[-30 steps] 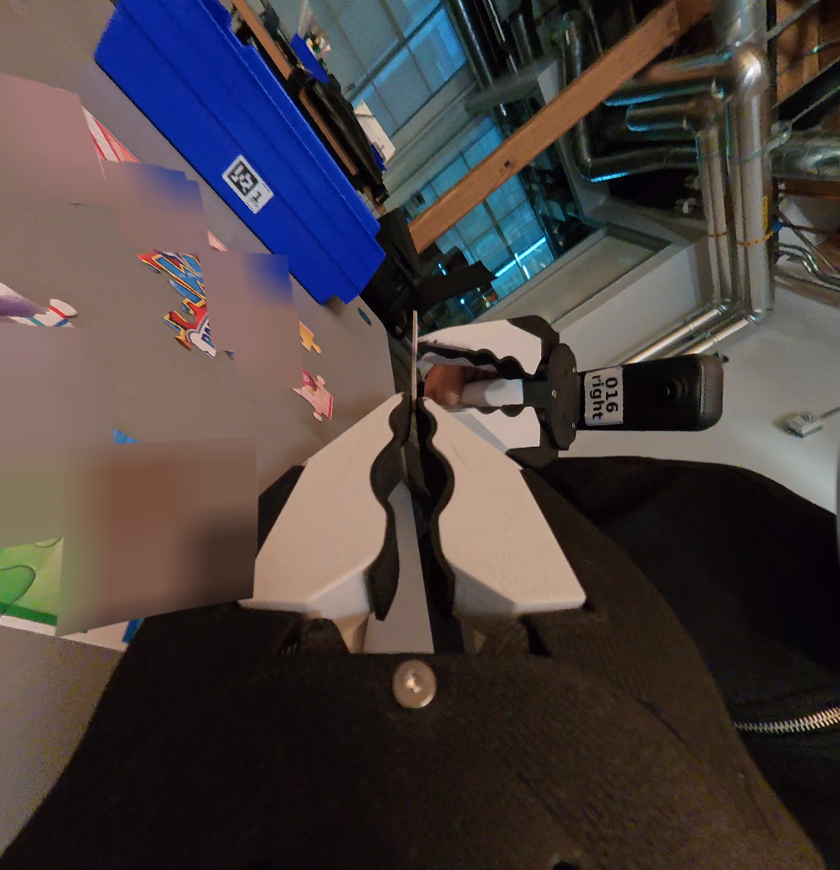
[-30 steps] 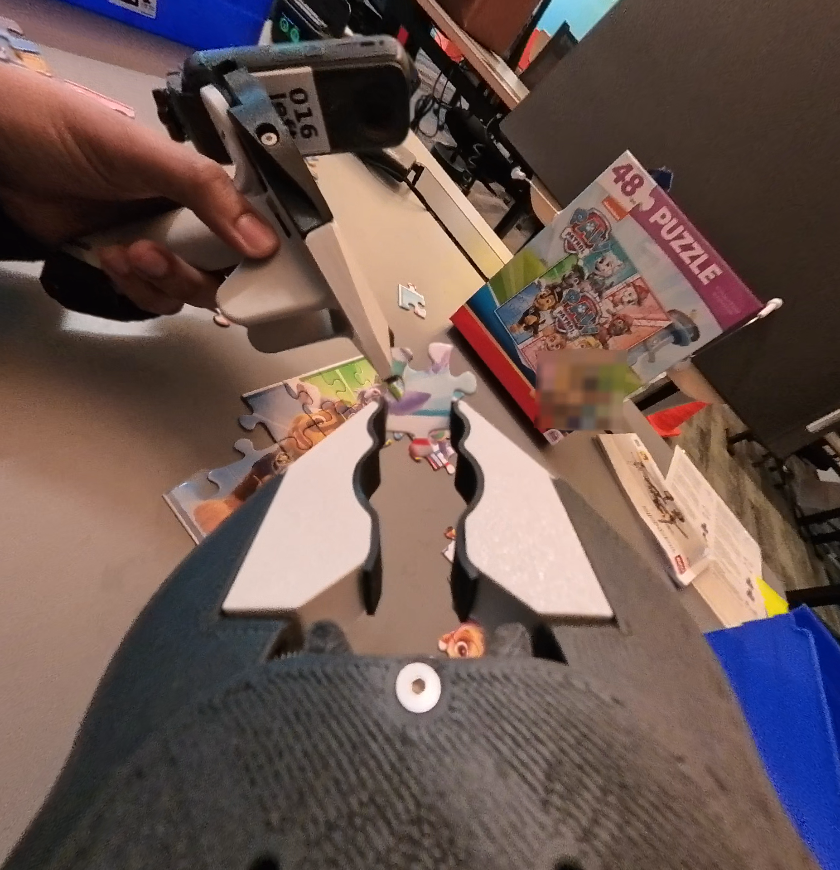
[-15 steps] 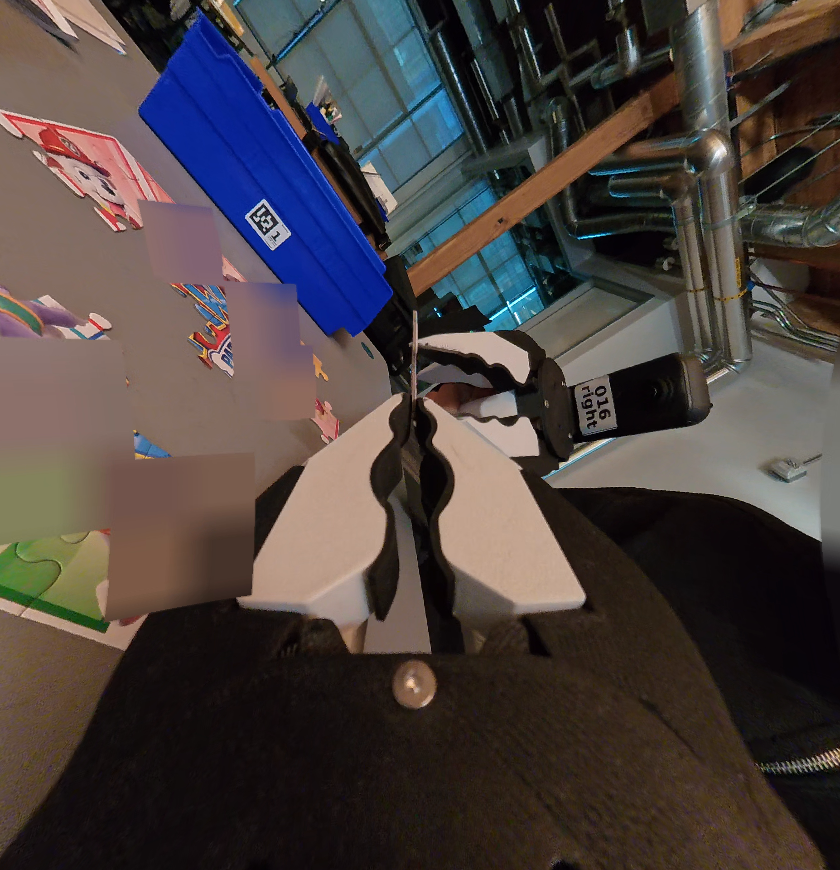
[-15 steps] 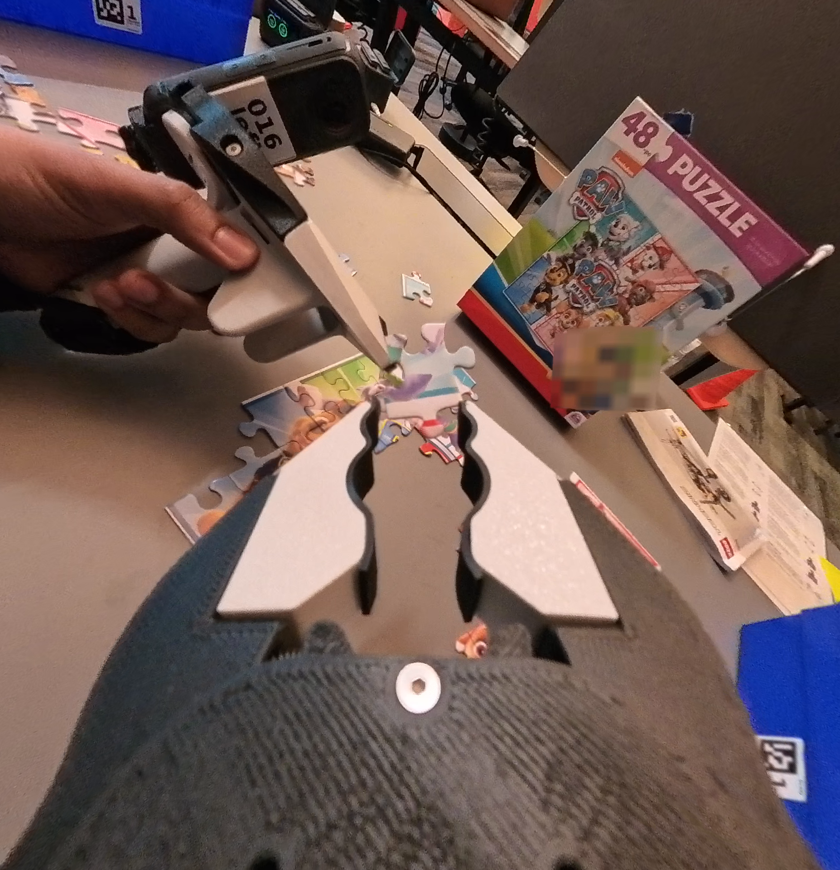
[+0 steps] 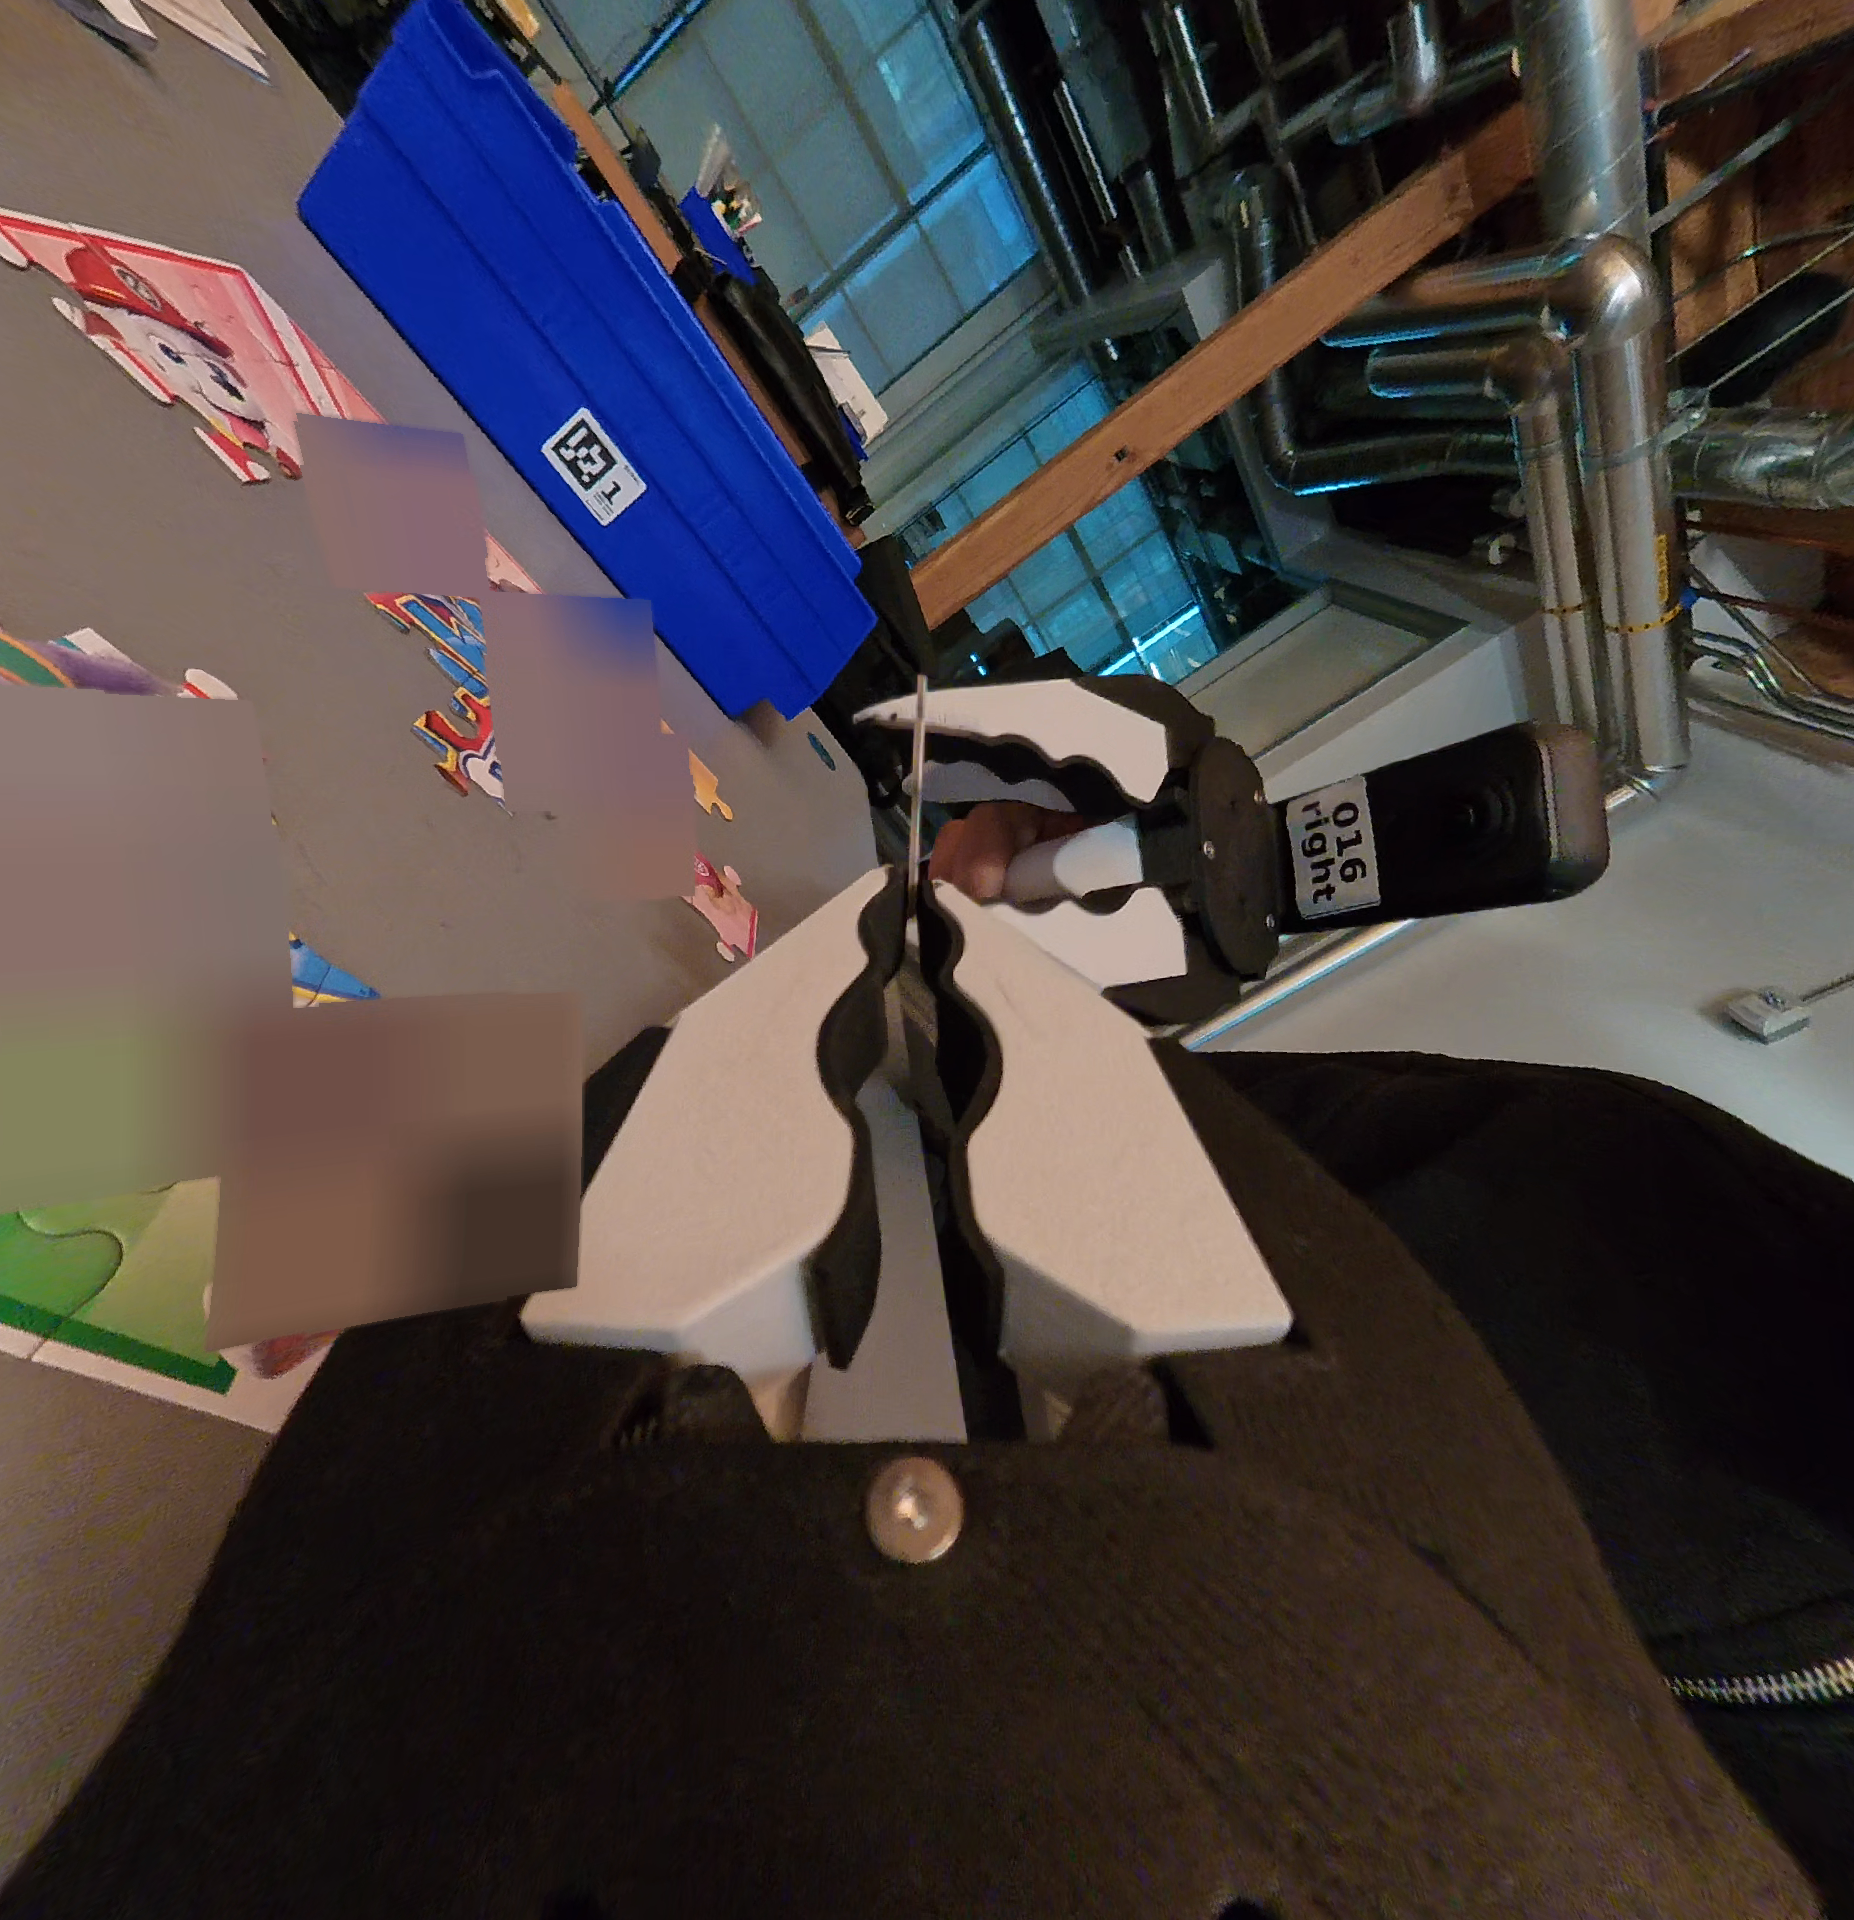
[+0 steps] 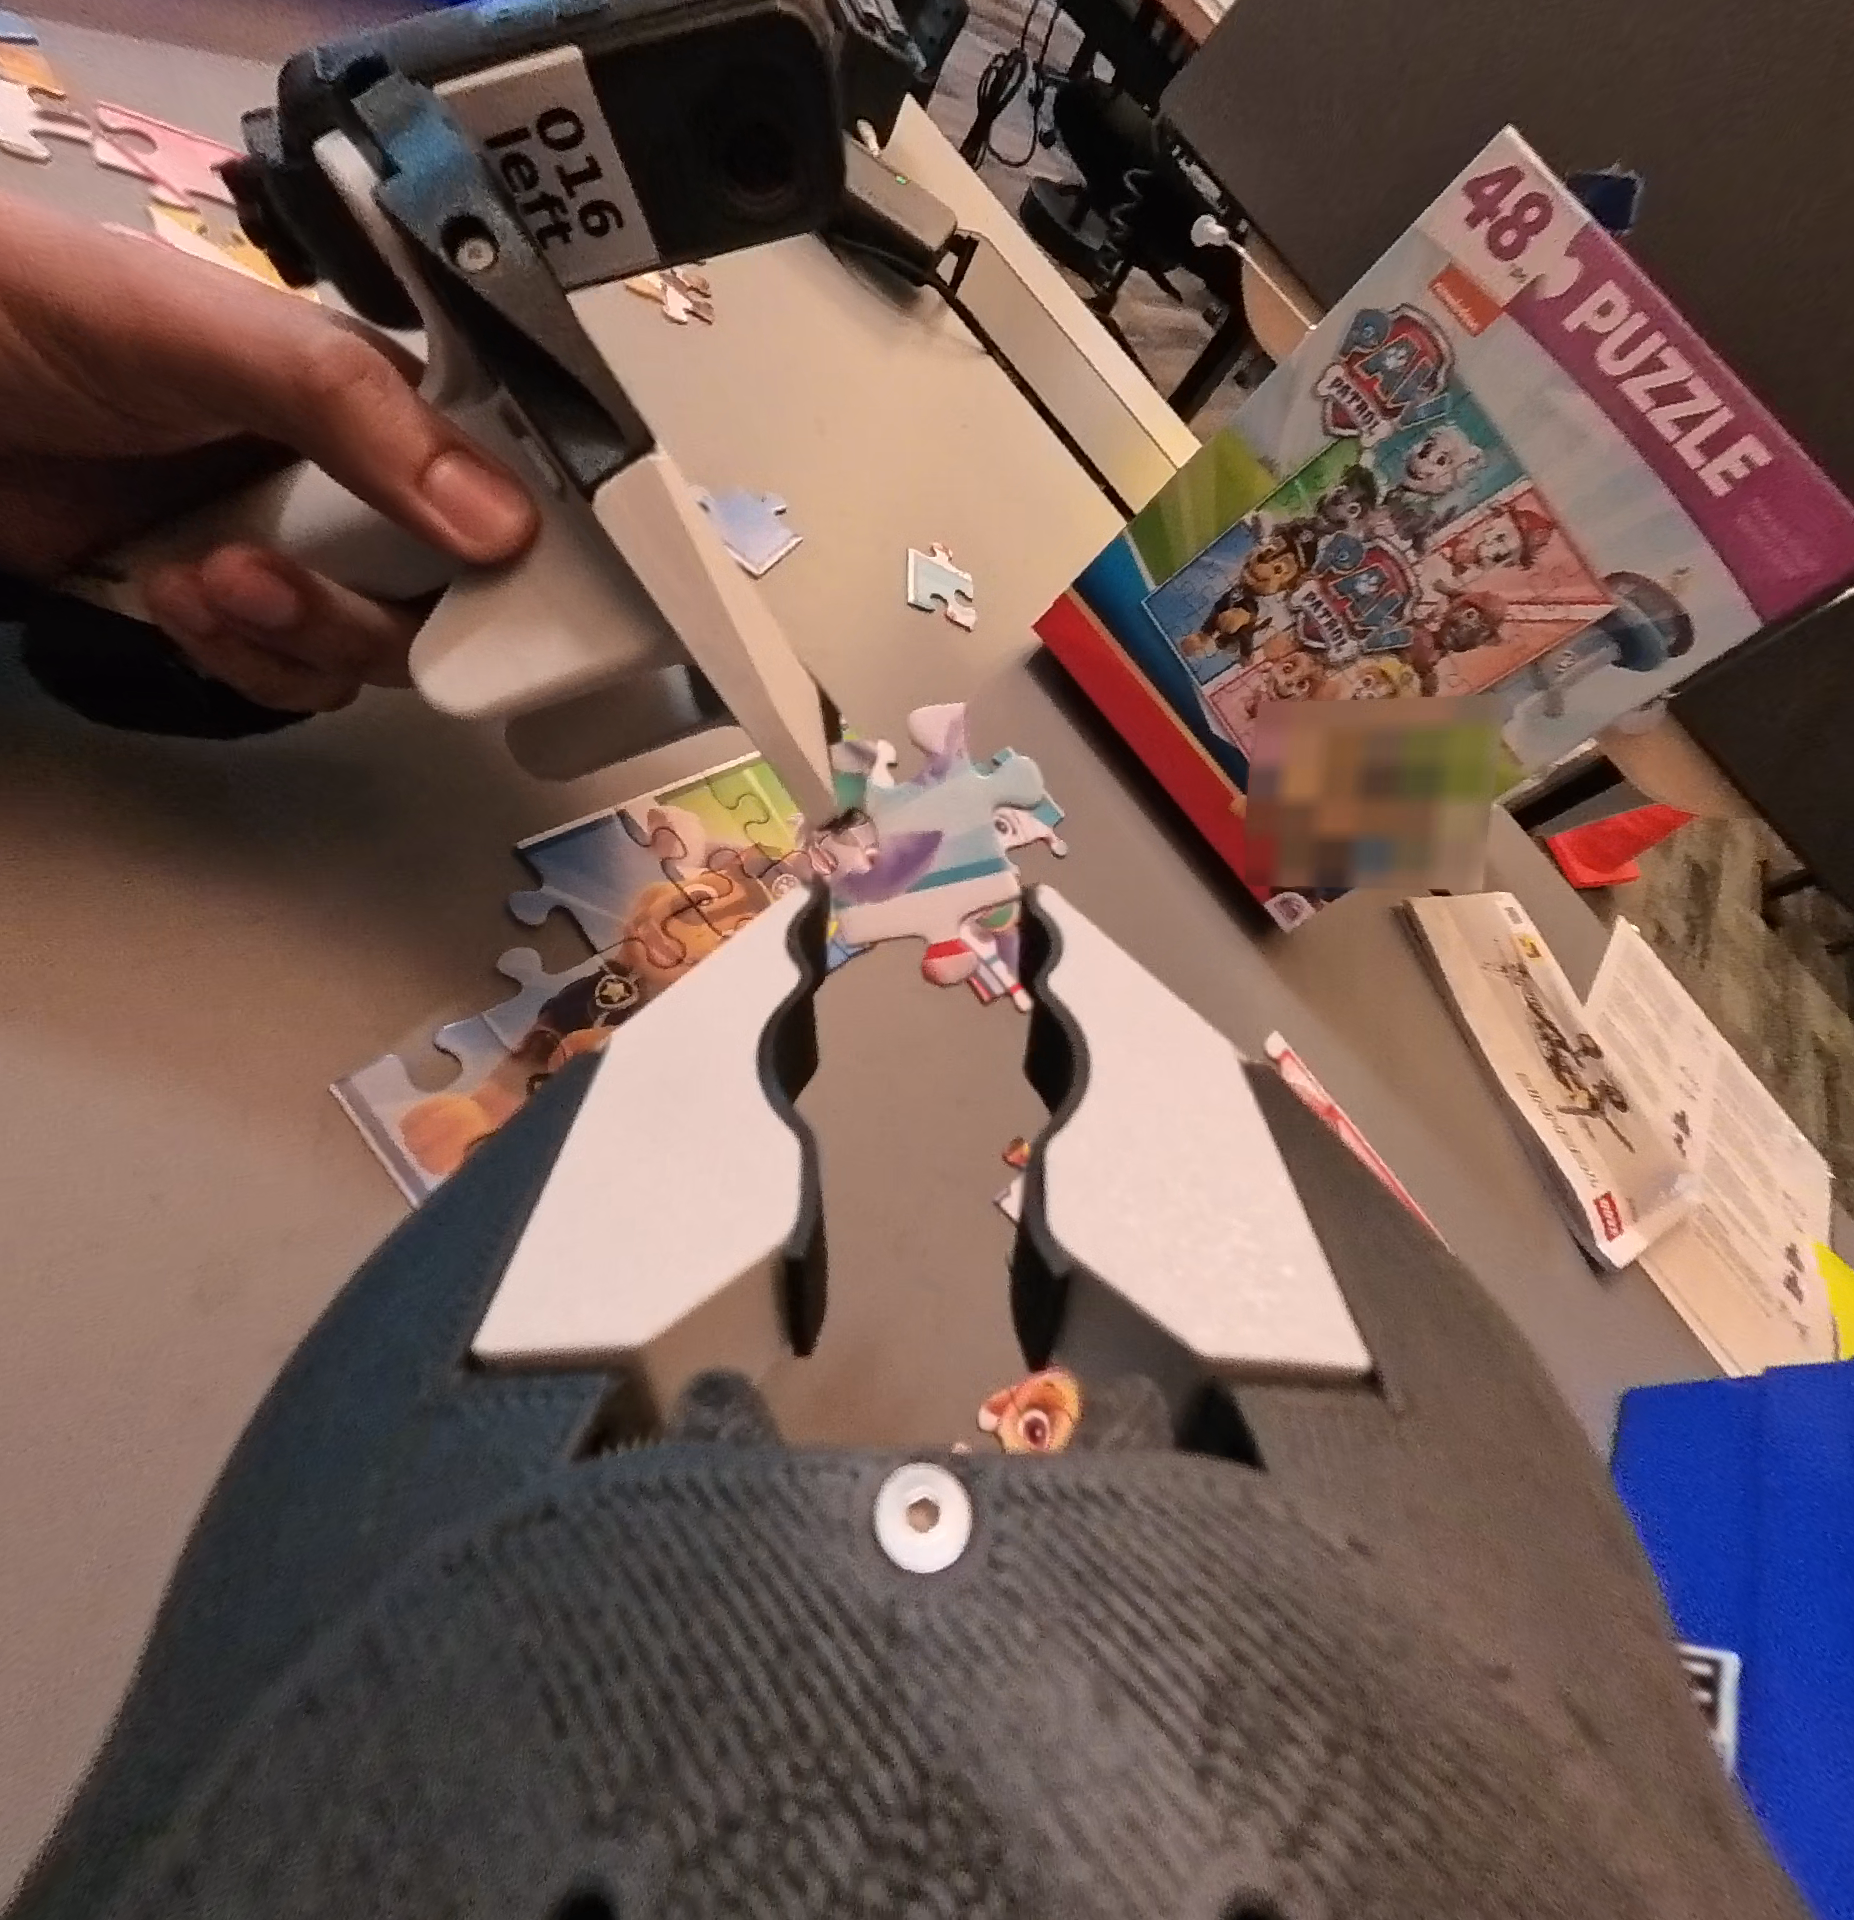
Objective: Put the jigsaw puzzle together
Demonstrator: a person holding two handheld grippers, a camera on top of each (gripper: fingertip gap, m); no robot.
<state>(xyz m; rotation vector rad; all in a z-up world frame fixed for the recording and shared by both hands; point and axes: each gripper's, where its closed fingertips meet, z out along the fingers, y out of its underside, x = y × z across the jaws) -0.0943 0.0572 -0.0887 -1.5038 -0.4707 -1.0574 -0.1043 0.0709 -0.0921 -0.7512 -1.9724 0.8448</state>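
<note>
While my left gripper [image 5: 915,902] is pinching a jigsaw piece [image 6: 938,831] by its edge, pads pressing on either face, I am holding it in the air above the grey table [image 6: 175,935]. The piece is showing pale teal, white and purple, with knobs sticking out along its outline; in my left view it is appearing edge-on as a thin line. My right gripper [image 6: 923,914] is standing open just before it, fingers apart and not pressing. Beneath, an assembled puzzle section [image 6: 590,935] is lying flat, and the puzzle box [image 6: 1474,499] is leaning beyond.
</note>
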